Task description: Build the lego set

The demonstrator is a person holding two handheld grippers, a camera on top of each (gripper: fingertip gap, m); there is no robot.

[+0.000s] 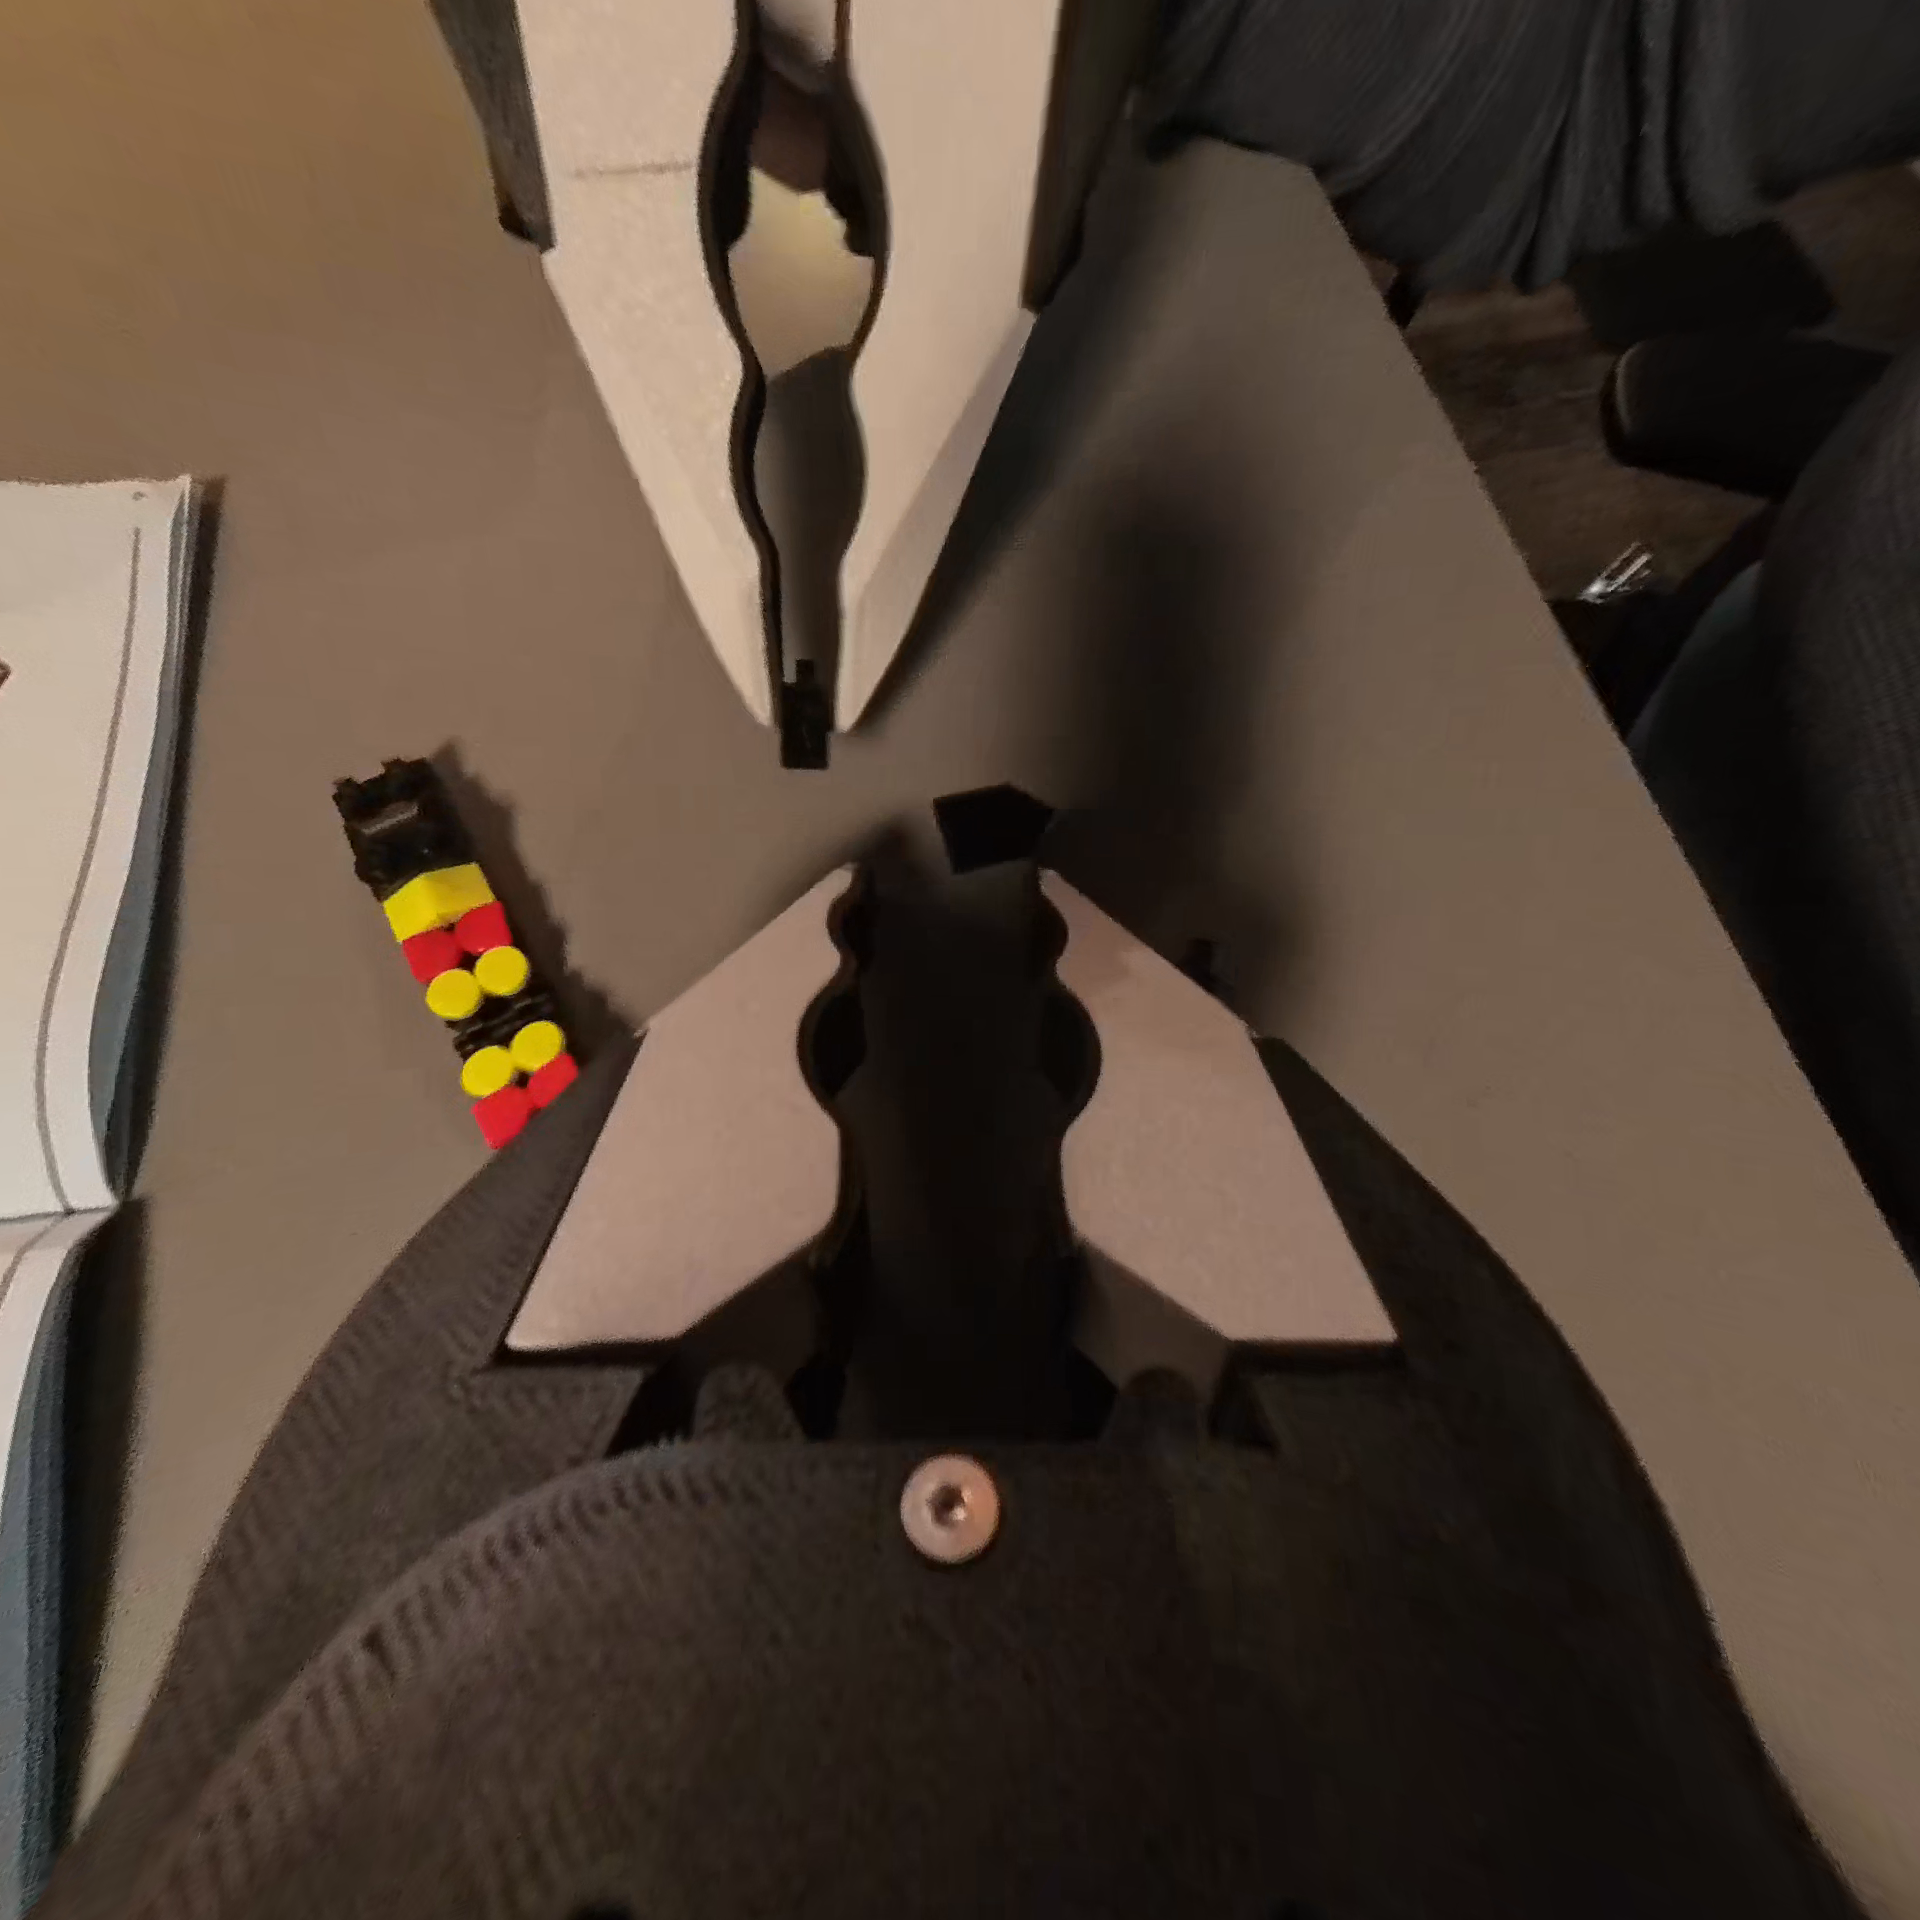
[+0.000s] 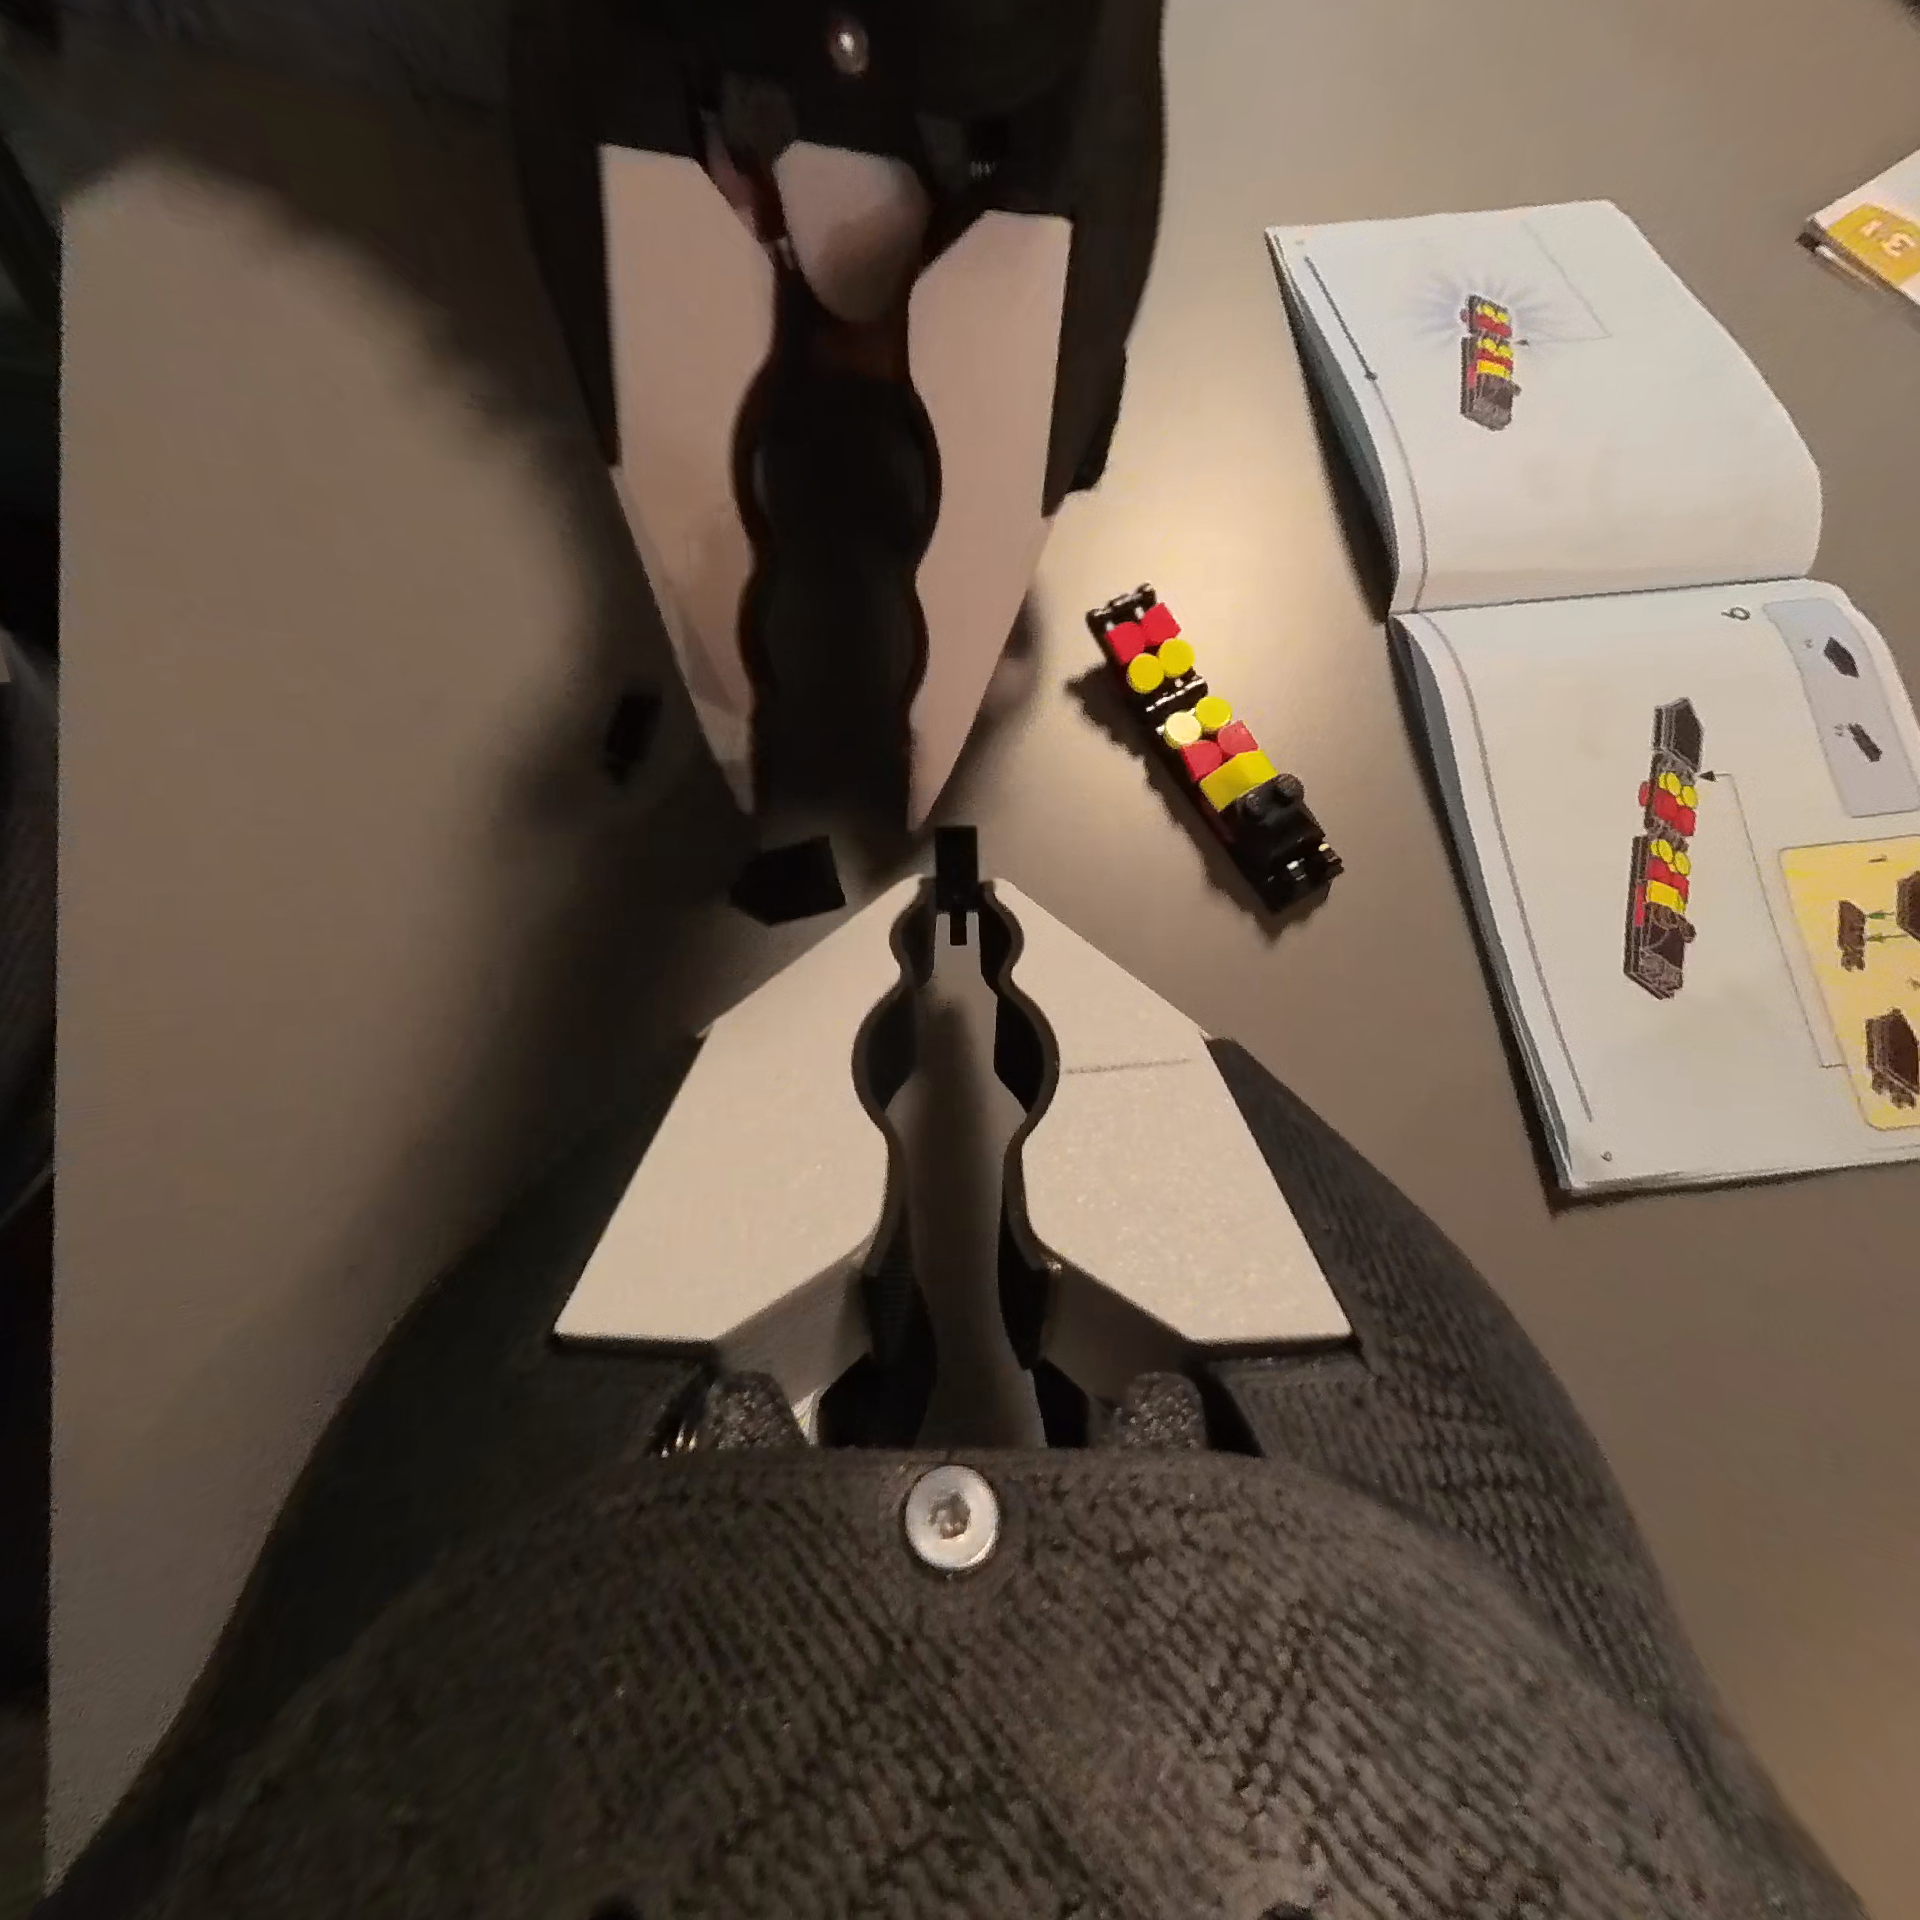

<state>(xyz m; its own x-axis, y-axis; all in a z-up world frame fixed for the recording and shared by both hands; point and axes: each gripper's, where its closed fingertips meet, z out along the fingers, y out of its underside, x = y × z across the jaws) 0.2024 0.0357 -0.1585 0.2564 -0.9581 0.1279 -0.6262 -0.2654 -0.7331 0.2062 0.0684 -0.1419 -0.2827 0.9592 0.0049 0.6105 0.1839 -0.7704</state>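
My right gripper (image 2: 958, 896) is shut on a small black lego piece (image 2: 956, 857), held just above the brown table. It also shows at the top of the left wrist view (image 1: 805, 717) with the piece (image 1: 805, 732) at its tips. My left gripper (image 1: 951, 878) faces it tip to tip with its jaws apart. A black sloped lego piece (image 1: 987, 828) sits just beyond its right fingertip; it also shows in the right wrist view (image 2: 790, 878). The partly built lego model (image 2: 1210, 743), black with red and yellow pieces, lies on the table beside both grippers (image 1: 457, 956).
An open instruction booklet (image 2: 1621, 644) lies past the model; its edge shows in the left wrist view (image 1: 73, 831). A yellow-and-white leaflet (image 2: 1870, 234) lies at the far corner. A tiny black piece (image 2: 629, 732) lies near the table edge (image 1: 1455, 436), with dark chairs beyond.
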